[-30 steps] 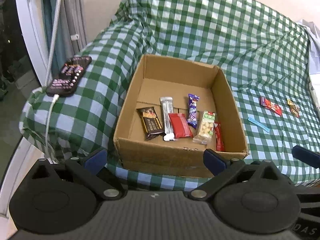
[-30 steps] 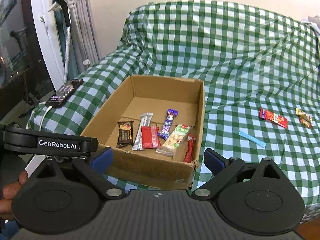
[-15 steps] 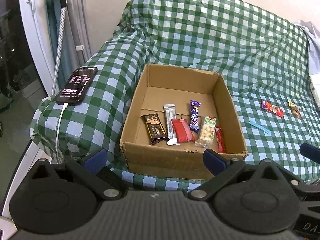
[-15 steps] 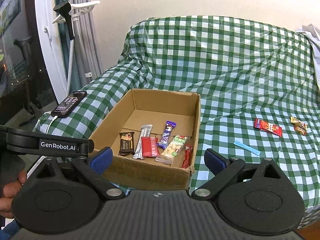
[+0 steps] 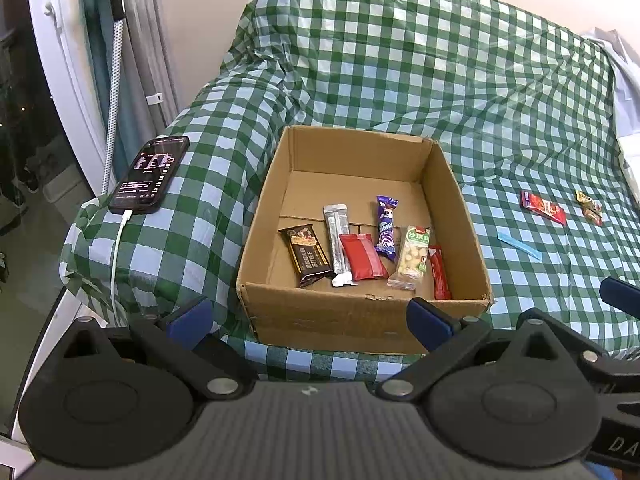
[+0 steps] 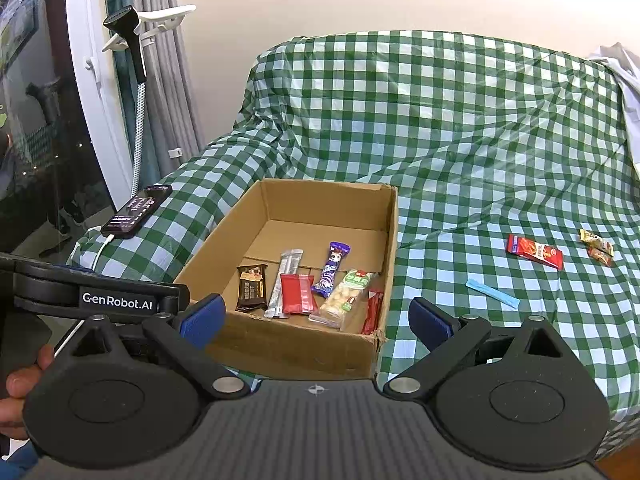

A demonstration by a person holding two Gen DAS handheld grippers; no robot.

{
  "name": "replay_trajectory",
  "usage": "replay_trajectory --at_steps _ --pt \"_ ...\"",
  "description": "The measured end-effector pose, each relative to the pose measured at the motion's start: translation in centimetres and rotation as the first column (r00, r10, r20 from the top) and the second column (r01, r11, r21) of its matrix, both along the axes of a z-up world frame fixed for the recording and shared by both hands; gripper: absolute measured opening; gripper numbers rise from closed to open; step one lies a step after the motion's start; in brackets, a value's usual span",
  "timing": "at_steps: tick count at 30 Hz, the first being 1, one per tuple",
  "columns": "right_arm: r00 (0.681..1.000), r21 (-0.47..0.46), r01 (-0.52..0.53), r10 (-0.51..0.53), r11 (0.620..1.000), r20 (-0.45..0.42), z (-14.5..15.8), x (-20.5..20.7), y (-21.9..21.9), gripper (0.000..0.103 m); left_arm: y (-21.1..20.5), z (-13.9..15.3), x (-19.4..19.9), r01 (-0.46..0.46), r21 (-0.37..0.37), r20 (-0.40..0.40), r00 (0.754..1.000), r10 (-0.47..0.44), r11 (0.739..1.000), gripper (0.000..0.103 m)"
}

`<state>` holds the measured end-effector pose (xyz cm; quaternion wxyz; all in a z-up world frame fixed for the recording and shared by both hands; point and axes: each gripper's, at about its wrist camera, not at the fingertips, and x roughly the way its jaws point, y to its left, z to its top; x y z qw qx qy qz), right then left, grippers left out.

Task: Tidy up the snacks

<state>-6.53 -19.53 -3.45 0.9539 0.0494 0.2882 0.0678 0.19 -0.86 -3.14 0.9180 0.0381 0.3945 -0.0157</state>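
Observation:
An open cardboard box [image 5: 360, 316] [image 6: 304, 350] sits on a green checked cloth and holds several snacks in a row: a dark chocolate bar [image 5: 306, 254], a silver stick [image 5: 338, 240], a red pack [image 5: 362, 256], a purple bar [image 5: 386, 226], a peanut pack [image 5: 414, 256] and a thin red bar [image 5: 438, 272]. Right of the box lie a red bar [image 6: 534, 251], a blue strip [image 6: 492, 293] and small gold-wrapped candies [image 6: 597, 242]. My left gripper [image 5: 310, 322] and right gripper [image 6: 316, 318] are both open and empty, held in front of the box's near wall.
A phone [image 5: 151, 174] on a white charging cable rests on the cloth's left corner. A window frame, curtains and a wall-mounted holder [image 6: 136, 36] stand at the left. A hand [image 6: 16, 396] grips the left gripper's handle. White fabric [image 5: 624, 80] lies far right.
Both grippers have pulled back and risen, so the box and the loose snacks look smaller and farther. Nothing on the cloth has moved. Both stay open.

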Motion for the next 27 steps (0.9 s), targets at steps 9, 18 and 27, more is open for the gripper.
replay_trajectory --at_steps 9,18,27 --pt "1.0 0.006 0.003 -0.003 1.0 -0.009 -0.5 0.2 -0.2 0.098 0.1 -0.3 0.3 0.008 0.009 -0.009 1.0 -0.008 1.0 0.103" --pt "0.999 0.019 0.013 -0.013 1.0 -0.03 -1.1 0.6 -0.4 0.098 -0.4 -0.8 0.8 0.021 0.026 -0.029 0.999 -0.021 0.999 0.103" --pt "0.995 0.047 0.091 -0.089 0.995 -0.037 -1.9 1.1 -3.2 0.098 -3.9 -0.9 2.7 0.077 0.061 -0.045 0.996 -0.074 0.995 0.103"
